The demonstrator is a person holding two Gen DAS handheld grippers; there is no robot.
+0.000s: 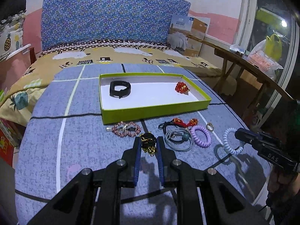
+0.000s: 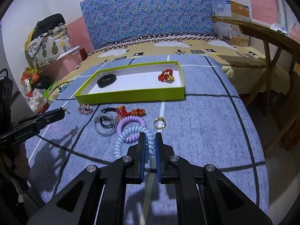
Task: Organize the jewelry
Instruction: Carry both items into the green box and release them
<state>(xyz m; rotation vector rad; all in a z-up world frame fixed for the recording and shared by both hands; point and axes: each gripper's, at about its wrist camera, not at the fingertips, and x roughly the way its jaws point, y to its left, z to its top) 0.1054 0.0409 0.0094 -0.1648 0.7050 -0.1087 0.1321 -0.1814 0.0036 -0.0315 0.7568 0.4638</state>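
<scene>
While both grippers hang over the blue checked cloth [image 1: 78, 150], each already has a piece in its jaws. The left gripper [image 1: 148, 146] is narrowed onto a black-and-gold chain bundle [image 1: 148, 143], its blue pads pressing the clump from either side. The right gripper [image 2: 150, 142] is closed almost fully on the coils of a pale blue spiral band [image 2: 129, 136]; the left wrist view shows that band dangling from its tip, clear of the cloth.

The chain bundle looks light, limp and likely slippery: links could slide out of a pinch, so a hold across the thick middle of the clump seems safest. The spiral band appears springy and soft; gripped on one side of the loop, it will sag and swing, but should not break.

Beyond them, at the far side, sits the green tray [image 1: 155, 110], holding a black watch band [image 1: 120, 89] at its left and a red bead cluster [image 1: 181, 88] at its right, with bare white floor between.

Near the tray's front wall lie the remaining pieces: a pink beaded bracelet [image 1: 126, 129] at left, a tangle of grey and black hair ties [image 1: 178, 138], a red tasselled cord [image 1: 184, 122], a purple spiral band [image 1: 200, 136], and a small gold ring [image 2: 159, 122] to the right, which is hard and tiny and would need a pinch across its rim.
</scene>
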